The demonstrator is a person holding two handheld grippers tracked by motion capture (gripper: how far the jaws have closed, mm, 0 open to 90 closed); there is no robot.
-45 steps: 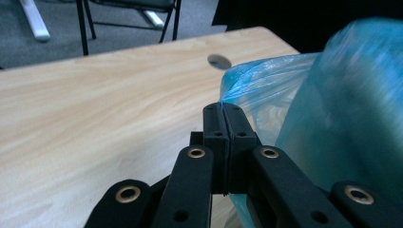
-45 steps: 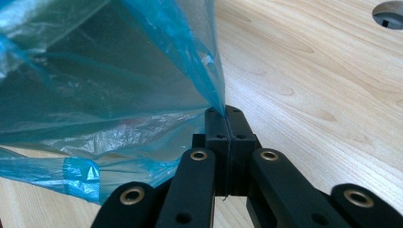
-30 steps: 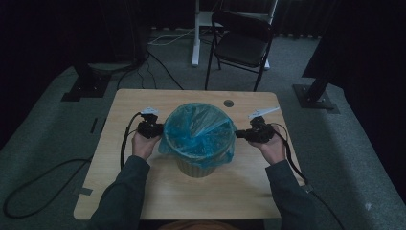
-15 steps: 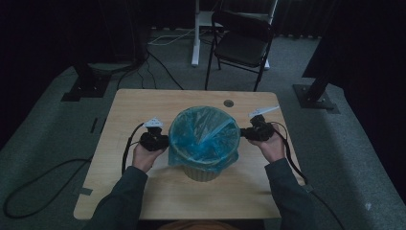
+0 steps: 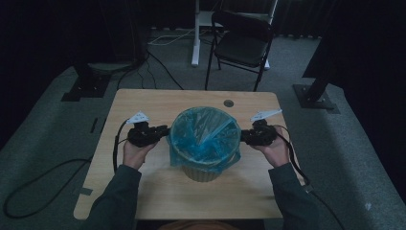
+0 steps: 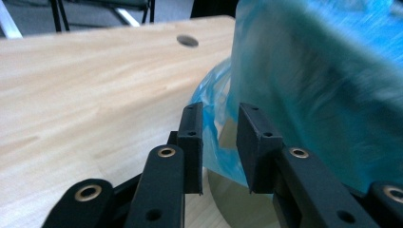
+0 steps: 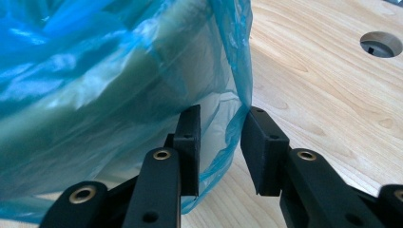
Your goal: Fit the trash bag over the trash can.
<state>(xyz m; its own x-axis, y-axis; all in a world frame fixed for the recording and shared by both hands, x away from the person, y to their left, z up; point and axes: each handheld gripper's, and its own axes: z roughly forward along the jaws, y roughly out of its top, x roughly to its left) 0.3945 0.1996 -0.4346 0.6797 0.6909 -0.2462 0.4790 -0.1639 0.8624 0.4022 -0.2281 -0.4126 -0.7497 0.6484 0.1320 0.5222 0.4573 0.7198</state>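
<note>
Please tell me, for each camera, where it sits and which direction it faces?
High view: above the person's side, facing forward and down on the table; both forearms, left gripper, right gripper.
Left gripper view: on that gripper, facing the bag.
Right gripper view: on that gripper, facing the bag.
All share the bag and table.

Blue bag liner (image 6: 328,90) motion-blurred in left gripper view; top and right cut by frame edge. In right gripper view liner (image 7: 109,80) cut at top and left. Bin (image 5: 203,170) wall mostly covered by the liner in high view; bin interior hidden. Counter (image 5: 158,103) near edge cut by frame bottom. Chair (image 5: 242,40) dim.
</note>
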